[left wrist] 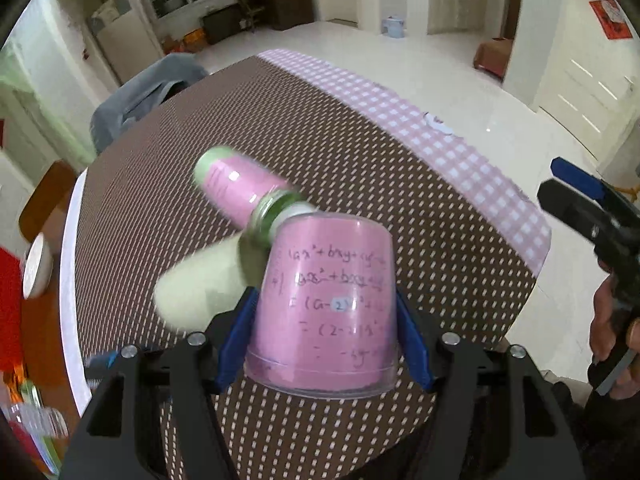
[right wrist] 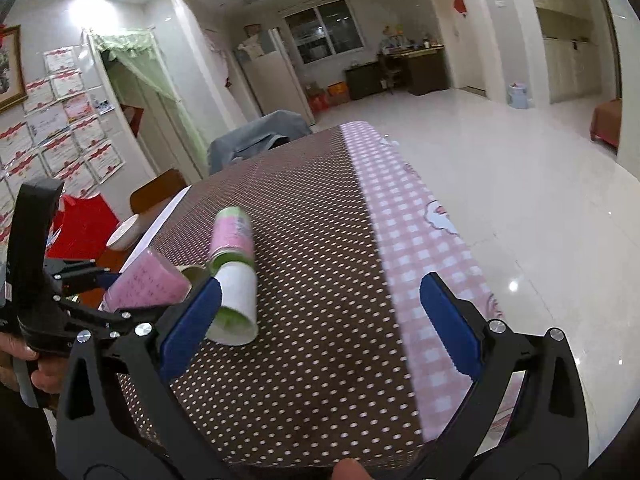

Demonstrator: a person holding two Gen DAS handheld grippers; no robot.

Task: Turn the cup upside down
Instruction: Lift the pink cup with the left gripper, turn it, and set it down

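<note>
My left gripper is clamping the pink-lined clear plastic cup, mouth down over the brown dotted tablecloth; right gripper gaping, idle. I'm aiming to lower it level, then release.

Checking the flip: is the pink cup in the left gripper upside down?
Upside down: pink cup shows its wide rim lowest, narrow base up, between the left gripper fingers.

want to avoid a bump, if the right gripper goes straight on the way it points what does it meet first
Probably nothing but the dotted tablecloth. The right gripper is open and empty, and the lane between its fingers looks free. The lying white cup sits just left of it, though depth is unclear.
</note>
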